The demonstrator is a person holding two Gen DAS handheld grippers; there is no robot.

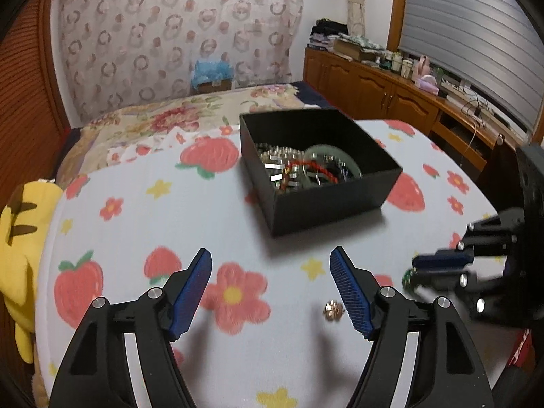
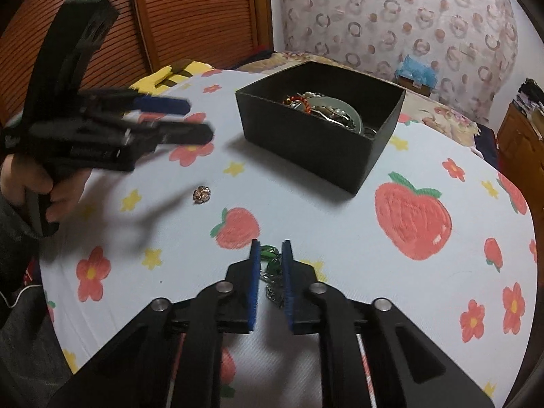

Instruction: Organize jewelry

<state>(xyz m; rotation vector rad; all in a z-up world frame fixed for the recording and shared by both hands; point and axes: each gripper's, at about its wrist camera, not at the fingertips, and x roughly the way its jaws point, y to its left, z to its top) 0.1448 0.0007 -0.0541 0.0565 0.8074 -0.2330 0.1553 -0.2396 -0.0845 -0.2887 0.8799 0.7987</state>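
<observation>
- your left gripper (image 1: pixel 270 292) hung wide open above the worktop (image 1: pixel 210 217), nothing between its ribbed blue pads (image 1: pixel 190 292).
- the small gold-toned brooch (image 1: pixel 334 311) lay loose on the cloth just inside the right-hand pad, low and slightly right of that gripper's centre line; i judged the left gripper the nearer one for it. it looked like a knotted metal cluster, roughly round, with no long axis to line up on.
- the worktop cover was a soft, fuzzy pale cloth printed with strawberries and flowers, likely to give a little under a fingertip.
- the black box (image 1: pixel 323 183) sat ahead and a touch right of the left gripper, well apart from the brooch: a matte, open-topped rectangle holding silvery chain, a red cord and a pale green bangle.
- your right gripper (image 2: pixel 271 255) was nearly closed around a green beaded piece (image 2: pixel 268 251) on a fine metal chain; the chain ran back along the pads toward the camera. whether the pads actually pinched it i couldn't tell.
- from that gripper the box lay ahead and slightly right.
</observation>
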